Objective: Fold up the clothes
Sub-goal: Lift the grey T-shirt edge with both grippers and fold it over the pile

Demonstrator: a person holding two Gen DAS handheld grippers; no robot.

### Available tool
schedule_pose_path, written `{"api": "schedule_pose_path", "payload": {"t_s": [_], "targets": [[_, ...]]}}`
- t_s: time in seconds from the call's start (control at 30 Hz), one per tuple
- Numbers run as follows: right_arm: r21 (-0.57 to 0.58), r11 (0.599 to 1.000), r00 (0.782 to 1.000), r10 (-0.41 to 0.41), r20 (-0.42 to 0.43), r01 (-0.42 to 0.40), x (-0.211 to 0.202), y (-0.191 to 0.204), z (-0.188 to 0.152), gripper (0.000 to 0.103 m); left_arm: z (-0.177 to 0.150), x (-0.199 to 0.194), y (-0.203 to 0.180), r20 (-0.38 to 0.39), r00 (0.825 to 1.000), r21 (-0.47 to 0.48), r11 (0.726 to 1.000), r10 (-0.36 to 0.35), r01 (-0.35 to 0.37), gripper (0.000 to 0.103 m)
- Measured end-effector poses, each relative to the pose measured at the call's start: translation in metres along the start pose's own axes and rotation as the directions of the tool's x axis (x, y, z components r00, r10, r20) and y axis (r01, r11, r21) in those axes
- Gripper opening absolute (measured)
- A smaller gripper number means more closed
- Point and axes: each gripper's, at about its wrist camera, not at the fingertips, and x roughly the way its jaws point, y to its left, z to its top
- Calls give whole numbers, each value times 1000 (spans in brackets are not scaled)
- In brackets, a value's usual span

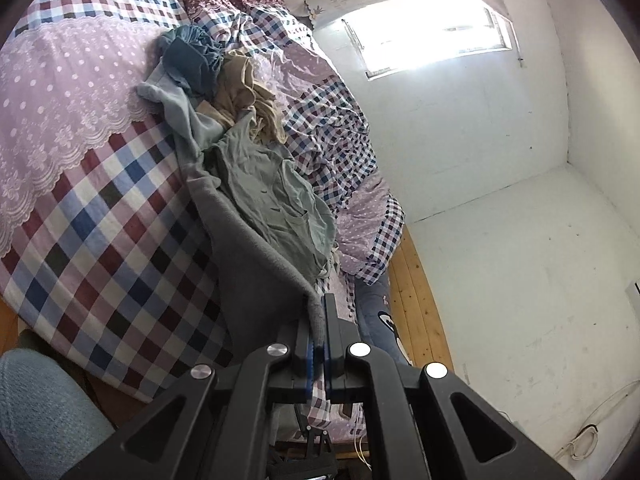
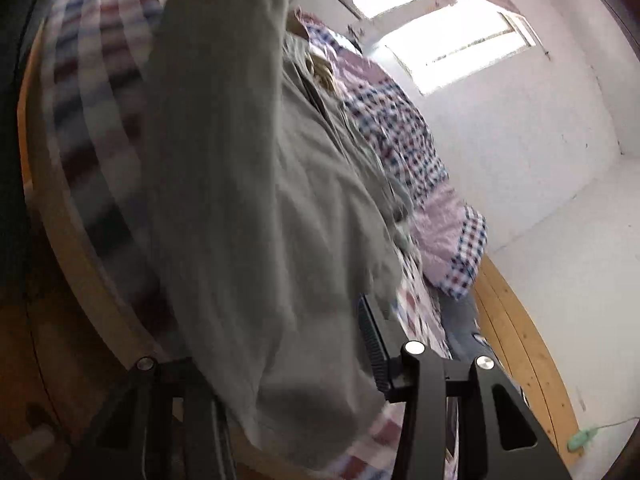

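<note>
1. Left gripper (image 1: 319,320): jaws closed tight on an edge of the grey garment (image 1: 256,256); the cloth rises from the bed into the pinch between the blue pads.
2. Grey garment, left wrist view: a long fleecy strip lying across the checked bedsheet (image 1: 100,248), running from the clothes pile down to the gripper.
3. Clothes pile (image 1: 224,92): a pale green shirt (image 1: 280,196) lies on the grey garment; beyond it a beige piece (image 1: 248,96), a dark blue piece (image 1: 192,56) and a light blue piece (image 1: 176,108), all crumpled together near the middle of the bed.
4. Right gripper (image 2: 288,368): jaws about half apart; the grey garment (image 2: 256,220) hangs down between them and covers the left finger; whether the pads press on it cannot be told; the view is blurred.
5. Surroundings: rumpled quilt (image 1: 332,128) along the wall side of the bed; wooden bed frame (image 1: 416,280); bright window (image 1: 432,36) in a white wall.
</note>
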Motion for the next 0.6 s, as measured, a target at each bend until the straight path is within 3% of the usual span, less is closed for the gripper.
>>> {"api": "schedule_pose_path", "payload": {"t_s": [0.23,0.47,0.6], "targets": [[-32,999,994,-36,-106,33,19,-18,-47,48,10,-3,-9,16,1000,9,1000,-11,10,1],[-72,996,996,-67,-67,62,7,-24,-63,47,14,-4,-7,16,1000,4,1000,-1,1,1],[-38,995,994,-93,-57,91,0,-38,-63,47,17,-7,-2,24,1000,-7,1000,9,-9,1]]}}
